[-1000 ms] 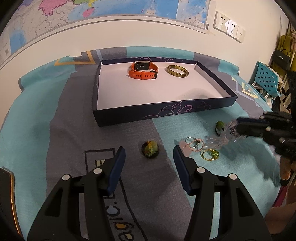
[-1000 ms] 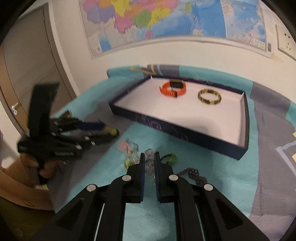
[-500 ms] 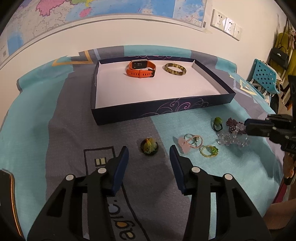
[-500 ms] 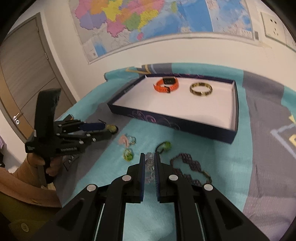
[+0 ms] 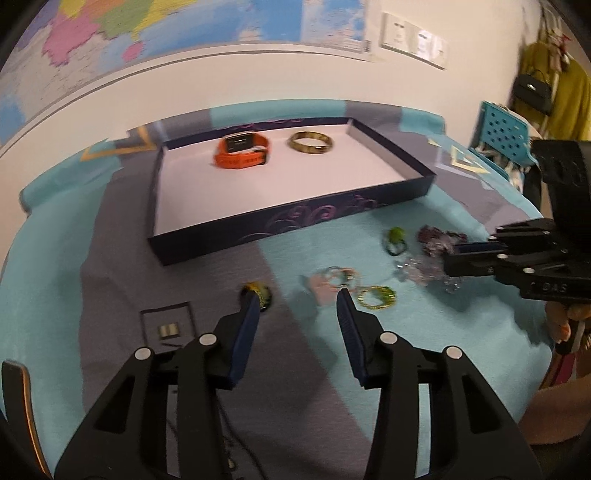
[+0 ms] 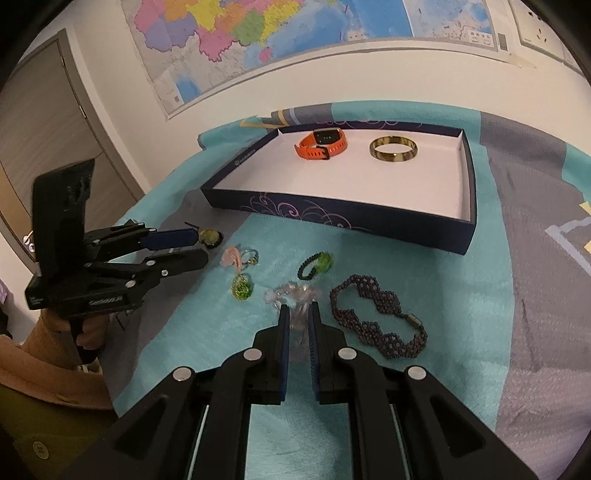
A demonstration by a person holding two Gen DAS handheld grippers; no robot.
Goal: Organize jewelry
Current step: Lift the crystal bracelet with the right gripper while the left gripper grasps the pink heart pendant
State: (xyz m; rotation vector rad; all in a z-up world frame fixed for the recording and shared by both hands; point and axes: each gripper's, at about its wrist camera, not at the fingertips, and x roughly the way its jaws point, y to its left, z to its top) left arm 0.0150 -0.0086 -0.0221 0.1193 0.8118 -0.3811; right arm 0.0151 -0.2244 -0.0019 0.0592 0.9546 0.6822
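A dark blue tray (image 5: 295,218) (image 6: 466,206) holds an orange watch (image 5: 242,151) (image 6: 322,143) and a gold bangle (image 5: 310,143) (image 6: 393,149). Loose on the cloth lie a clear crystal bracelet (image 6: 293,295) (image 5: 417,271), a dark beaded bracelet (image 6: 376,314), a green-bead ring (image 6: 316,264) (image 5: 395,238), a green pendant (image 6: 242,288) (image 5: 376,297), a pink piece with rings (image 6: 236,256) (image 5: 330,282) and a round green brooch (image 6: 209,236) (image 5: 258,293). My right gripper (image 6: 298,312) is nearly shut around the crystal bracelet. My left gripper (image 5: 297,301) is open and empty, next to the brooch.
A turquoise and grey cloth (image 6: 406,387) covers the table. A wall with a map (image 6: 295,33) stands behind the tray. A blue perforated chair (image 5: 506,129) and hanging bags (image 5: 535,88) are at the right. A door (image 6: 48,129) is at the left.
My right gripper has lowered the crystal bracelet to the cloth and its jaws have parted slightly. My left gripper has moved forward toward the brooch and opened wider.
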